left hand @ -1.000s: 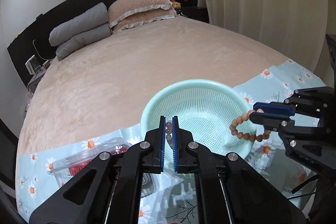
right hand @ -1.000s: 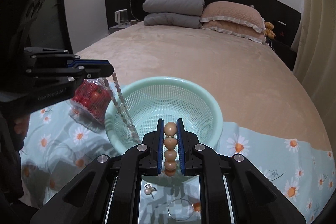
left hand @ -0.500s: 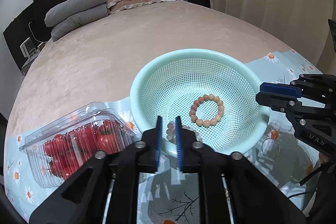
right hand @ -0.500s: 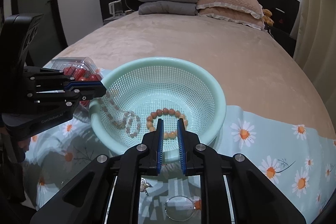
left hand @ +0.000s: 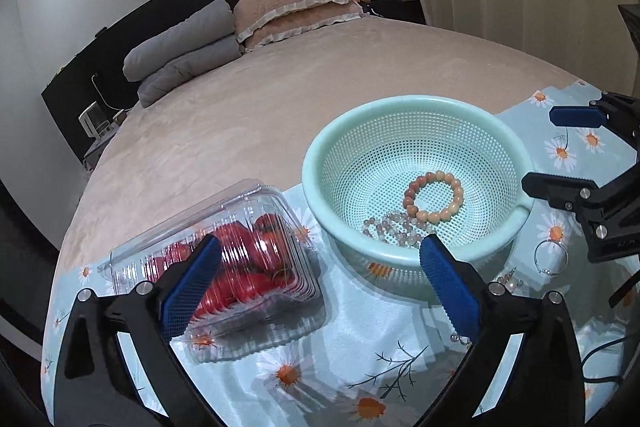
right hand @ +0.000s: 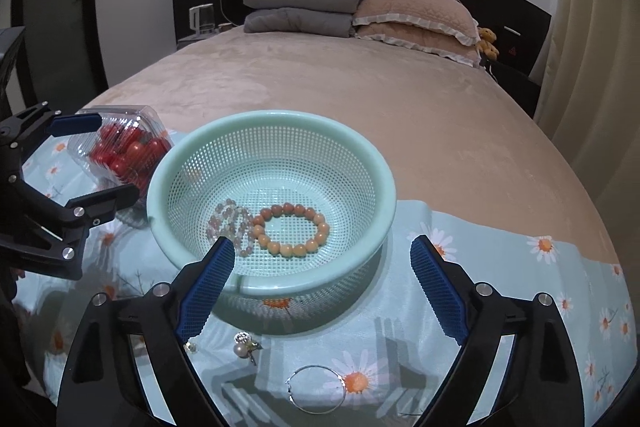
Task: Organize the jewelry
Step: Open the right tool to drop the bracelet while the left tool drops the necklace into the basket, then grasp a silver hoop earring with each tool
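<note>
left gripper (left hand: 320, 275): fingers spread wide, holding nothing; it sits at the bottom of the left wrist view, above the daisy-print cloth (left hand: 360, 359). right gripper (right hand: 322, 281): fingers also spread wide and empty, low centre of the right wrist view, straddling the near rim of the mint colander basket (right hand: 352, 143).

inside the basket: orange bead bracelet (right hand: 291, 229) lying flat as a closed ring on the mesh floor; pale bead strand (right hand: 230, 225) bunched just to its left in the right wrist view, touching it.

on the cloth in front of the basket, lower part of the right wrist view: pearl earring (right hand: 244, 346) and thin wire hoop (right hand: 316, 389), apart from each other.

clear clamshell of tomatoes (left hand: 224, 267) rests on the cloth left of the basket. cloth lies over the bed (left hand: 280, 99).
</note>
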Action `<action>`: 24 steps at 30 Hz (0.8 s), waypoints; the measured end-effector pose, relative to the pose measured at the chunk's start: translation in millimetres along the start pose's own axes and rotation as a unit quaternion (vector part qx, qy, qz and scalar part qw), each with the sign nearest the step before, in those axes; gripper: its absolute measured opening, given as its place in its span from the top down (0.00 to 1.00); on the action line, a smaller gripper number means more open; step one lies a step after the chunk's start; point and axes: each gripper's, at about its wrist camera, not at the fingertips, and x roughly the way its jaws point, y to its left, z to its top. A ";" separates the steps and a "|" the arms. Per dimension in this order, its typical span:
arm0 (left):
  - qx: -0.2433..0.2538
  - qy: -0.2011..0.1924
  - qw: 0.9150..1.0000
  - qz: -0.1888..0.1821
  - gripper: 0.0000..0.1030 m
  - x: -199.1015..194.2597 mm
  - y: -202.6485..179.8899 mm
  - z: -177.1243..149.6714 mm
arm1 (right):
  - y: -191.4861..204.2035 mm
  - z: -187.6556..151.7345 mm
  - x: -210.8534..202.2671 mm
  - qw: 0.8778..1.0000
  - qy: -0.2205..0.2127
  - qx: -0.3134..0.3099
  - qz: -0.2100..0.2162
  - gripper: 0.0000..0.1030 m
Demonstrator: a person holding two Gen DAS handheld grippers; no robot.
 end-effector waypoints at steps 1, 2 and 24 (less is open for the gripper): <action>0.002 0.002 1.000 0.000 0.06 -0.1 -0.6 -3.2 | -1.5 -2.0 0.3 1.000 0.002 0.003 0.000 0.17; 0.003 0.004 1.000 0.000 0.06 0.3 -2.1 -5.9 | -3.1 -4.2 0.5 1.000 0.004 0.006 0.001 0.17; 0.039 0.066 0.995 -0.067 0.06 -10.8 -32.0 -87.8 | -6.5 -53.4 9.6 0.998 0.063 0.017 0.011 0.17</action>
